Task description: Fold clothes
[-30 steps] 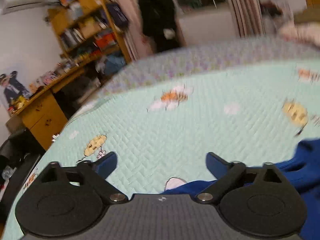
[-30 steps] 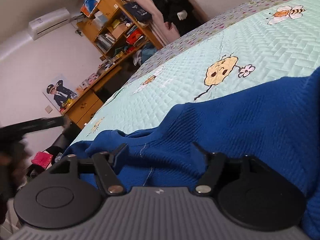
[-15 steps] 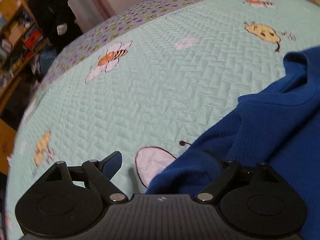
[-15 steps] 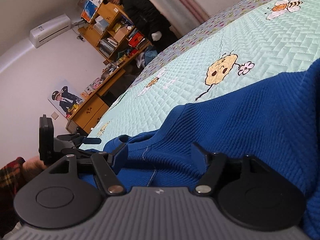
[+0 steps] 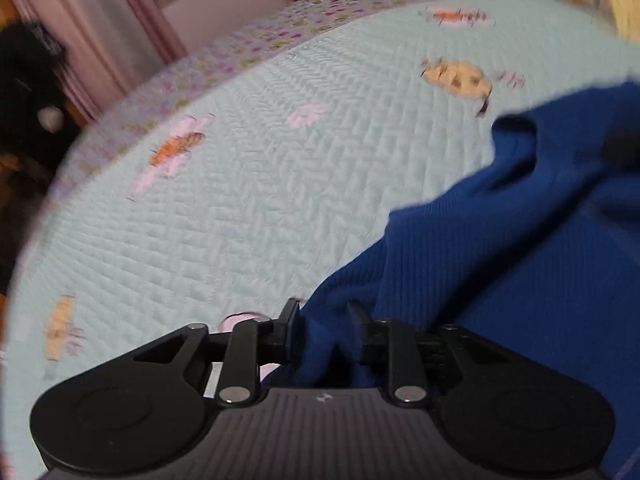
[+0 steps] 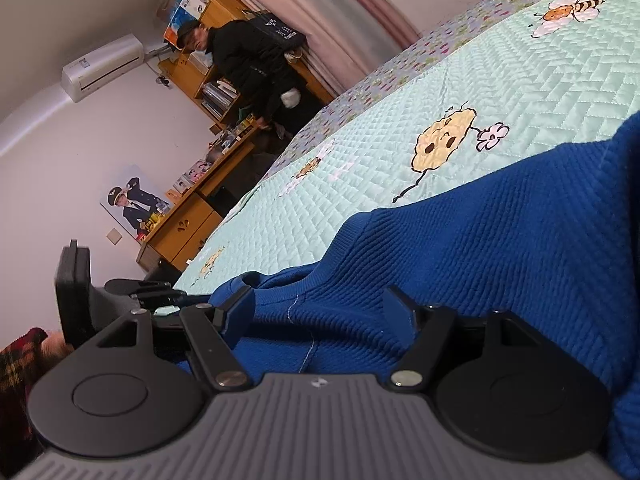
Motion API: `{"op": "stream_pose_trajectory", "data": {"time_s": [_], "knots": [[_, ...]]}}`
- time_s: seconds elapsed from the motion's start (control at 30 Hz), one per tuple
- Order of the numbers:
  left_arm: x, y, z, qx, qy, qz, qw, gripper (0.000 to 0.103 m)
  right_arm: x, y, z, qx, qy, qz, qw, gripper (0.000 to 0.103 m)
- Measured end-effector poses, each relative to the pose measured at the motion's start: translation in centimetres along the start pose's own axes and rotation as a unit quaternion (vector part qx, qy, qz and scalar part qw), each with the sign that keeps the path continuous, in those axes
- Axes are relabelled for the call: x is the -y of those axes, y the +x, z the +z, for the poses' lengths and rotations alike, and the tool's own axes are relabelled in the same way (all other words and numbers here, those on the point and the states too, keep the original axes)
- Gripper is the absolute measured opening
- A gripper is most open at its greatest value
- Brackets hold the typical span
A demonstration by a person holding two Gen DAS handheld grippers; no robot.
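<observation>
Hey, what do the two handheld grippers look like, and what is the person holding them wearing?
Both the left gripper and the right gripper have black linkage arms with silver pivot screws, round black discs and a ribbed grey body bearing a small logo. A red plaid sleeve shows at the right view's edge.

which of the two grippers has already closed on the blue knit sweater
The left gripper: its jaws pinch a fold of the blue knit sweater. The right gripper sits open with fabric between its fingers.
</observation>
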State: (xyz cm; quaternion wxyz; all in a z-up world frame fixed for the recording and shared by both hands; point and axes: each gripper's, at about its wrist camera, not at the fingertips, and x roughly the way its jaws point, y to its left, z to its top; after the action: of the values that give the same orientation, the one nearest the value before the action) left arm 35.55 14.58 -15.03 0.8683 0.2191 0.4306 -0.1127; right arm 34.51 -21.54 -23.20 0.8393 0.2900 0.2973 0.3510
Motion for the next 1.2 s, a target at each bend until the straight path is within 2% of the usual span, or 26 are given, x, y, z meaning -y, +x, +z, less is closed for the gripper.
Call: {"op": "stream_pose_trajectory", "data": {"time_s": [0.1, 0.2, 0.23, 0.3, 0.33, 0.37, 0.43, 0.5, 0.57, 0.6, 0.67, 0.7, 0.73, 0.77, 0.8, 0.87, 0.93, 0.97, 1.03, 1.1, 1.2], "knots": [[-1.1, 0.8, 0.7, -0.013, 0.011, -0.048, 0.9987, 0.034, 0.0, -0.1, 0.0, 0.000, 0.001, 0.001, 1.000, 0.072], [-1.4, 2.3, 1.2, -0.037, 0.043, -0.086, 0.9947, 0.036, 0.1, -0.2, 0.0, 0.000, 0.004, 0.003, 1.000, 0.072], [-1.7, 2.6, 1.4, -0.039, 0.050, -0.089, 0.9940, 0.040, 0.1, -0.3, 0.0, 0.000, 0.004, 0.003, 1.000, 0.072], [-2.2, 3.1, 1.7, -0.043, 0.064, -0.095, 0.9925, 0.065, 0.1, -0.3, -0.1, 0.000, 0.004, 0.003, 1.000, 0.072], [-2.5, 3.3, 1.9, -0.044, 0.071, -0.088, 0.9926, 0.081, 0.1, -0.3, 0.0, 0.000, 0.004, 0.003, 1.000, 0.073], [-2.8, 3.6, 2.0, -0.045, 0.076, -0.084, 0.9925, 0.084, 0.1, -0.4, 0.0, 0.000, 0.004, 0.004, 1.000, 0.073], [-3.4, 3.9, 1.9, -0.052, 0.069, -0.114, 0.9897, 0.083, 0.0, -0.4, 0.1, 0.000, 0.005, 0.005, 1.000, 0.073], [-4.1, 4.3, 1.9, -0.057, 0.054, -0.149, 0.9858, 0.077, 0.0, -0.5, 0.1, 0.000, 0.006, 0.005, 1.000, 0.073], [-4.4, 4.3, 1.8, -0.050, 0.058, -0.176, 0.9813, 0.064, 0.0, -0.5, 0.0, 0.000, 0.006, 0.005, 1.000, 0.073], [-4.2, 4.1, 1.6, -0.045, 0.067, -0.183, 0.9798, 0.061, 0.0, -0.5, 0.0, 0.000, 0.006, 0.005, 1.000, 0.073], [-4.1, 3.9, 1.5, -0.043, 0.072, -0.202, 0.9758, 0.041, -0.1, -0.5, 0.0, 0.000, 0.006, 0.005, 1.000, 0.074], [-4.1, 3.9, 1.5, -0.045, 0.068, -0.214, 0.9735, 0.036, -0.1, -0.5, 0.0, 0.000, 0.006, 0.005, 1.000, 0.074], [-4.1, 3.9, 1.5, -0.047, 0.066, -0.225, 0.9710, 0.025, -0.2, -0.4, 0.0, 0.000, 0.006, 0.006, 1.000, 0.074], [-3.7, 3.7, 1.6, -0.048, 0.070, -0.231, 0.9693, 0.009, -0.2, -0.4, 0.0, 0.001, 0.006, 0.006, 1.000, 0.074], [-3.2, 3.5, 1.6, -0.048, 0.077, -0.234, 0.9681, 0.006, -0.2, -0.4, 0.0, 0.001, 0.006, 0.007, 1.000, 0.075], [-1.1, 2.5, 1.1, -0.034, 0.119, -0.189, 0.9741, 0.005, -0.2, -0.3, 0.0, 0.001, 0.006, 0.007, 1.000, 0.075], [1.5, 1.3, 0.4, -0.019, 0.155, -0.121, 0.9802, 0.006, -0.2, -0.3, 0.0, 0.001, 0.006, 0.008, 1.000, 0.075], [3.2, 0.7, -0.1, -0.011, 0.175, -0.075, 0.9816, 0.006, -0.2, -0.2, 0.0, 0.001, 0.006, 0.008, 1.000, 0.076], [6.4, -0.3, -1.1, 0.004, 0.211, 0.015, 0.9774, 0.006, -0.3, -0.2, 0.0, 0.002, 0.005, 0.007, 1.000, 0.075], [6.7, -1.2, -0.1, 0.025, 0.199, 0.066, 0.9775, 0.006, -0.4, -0.3, 0.0, 0.002, 0.005, 0.007, 1.000, 0.076], [7.0, -2.5, 1.4, 0.058, 0.179, 0.142, 0.9718, 0.006, -0.3, -0.6, 0.2, 0.007, 0.017, 0.009, 1.000, 0.075]]}}
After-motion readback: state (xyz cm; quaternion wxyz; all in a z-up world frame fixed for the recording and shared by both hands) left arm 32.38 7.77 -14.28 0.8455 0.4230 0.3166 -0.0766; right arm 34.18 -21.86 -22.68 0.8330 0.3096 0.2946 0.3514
